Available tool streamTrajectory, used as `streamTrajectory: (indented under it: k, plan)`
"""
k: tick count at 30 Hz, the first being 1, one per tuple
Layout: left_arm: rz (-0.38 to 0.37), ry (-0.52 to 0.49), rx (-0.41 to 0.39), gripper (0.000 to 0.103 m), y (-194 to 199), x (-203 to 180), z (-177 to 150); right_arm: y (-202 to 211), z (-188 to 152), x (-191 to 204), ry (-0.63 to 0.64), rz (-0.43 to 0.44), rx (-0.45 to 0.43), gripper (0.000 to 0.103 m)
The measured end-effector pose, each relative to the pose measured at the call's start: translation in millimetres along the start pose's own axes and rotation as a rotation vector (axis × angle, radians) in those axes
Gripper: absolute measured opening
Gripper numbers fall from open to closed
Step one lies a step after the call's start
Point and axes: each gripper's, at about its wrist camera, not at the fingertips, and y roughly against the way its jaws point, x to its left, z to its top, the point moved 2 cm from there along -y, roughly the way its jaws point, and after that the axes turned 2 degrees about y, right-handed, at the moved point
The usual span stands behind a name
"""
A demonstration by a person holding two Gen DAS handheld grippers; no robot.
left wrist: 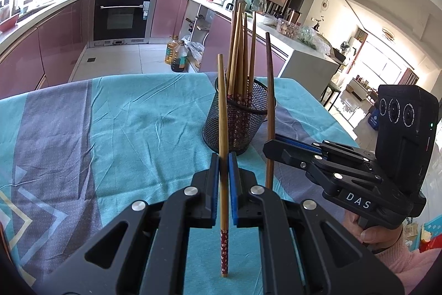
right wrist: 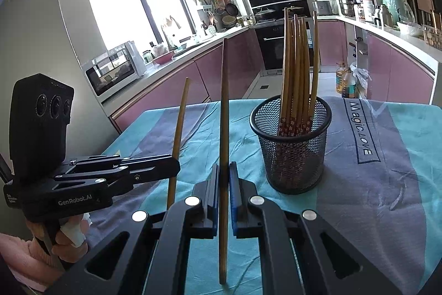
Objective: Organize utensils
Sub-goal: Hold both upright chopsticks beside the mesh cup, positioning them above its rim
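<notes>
A black mesh cup (left wrist: 236,118) holding several wooden chopsticks (left wrist: 240,51) stands on the teal and grey tablecloth (left wrist: 132,115); it also shows in the right wrist view (right wrist: 292,154). My left gripper (left wrist: 223,159) is shut on one upright chopstick (left wrist: 222,112) with a red patterned end, just in front of the cup. My right gripper (right wrist: 223,170) is shut on a darker chopstick (right wrist: 224,101), also upright, left of the cup. Each gripper shows in the other view, the right gripper (left wrist: 269,149) and the left gripper (right wrist: 174,163), side by side.
The table's far edge (left wrist: 154,75) meets the kitchen floor with oil bottles (left wrist: 176,53). Purple cabinets (right wrist: 176,90), an oven (left wrist: 120,15) and a cluttered counter (left wrist: 292,32) lie beyond. The cloth carries printed lettering (right wrist: 362,126) right of the cup.
</notes>
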Motion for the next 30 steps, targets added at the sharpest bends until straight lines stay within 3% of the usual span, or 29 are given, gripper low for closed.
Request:
streamTrajectory:
  k: [30]
  plan:
    - [-0.025, 0.000, -0.009, 0.008, -1.1, -1.6, 4.2, 6.2, 5.7, -2.2, -0.004, -0.010, -0.037, 0.006]
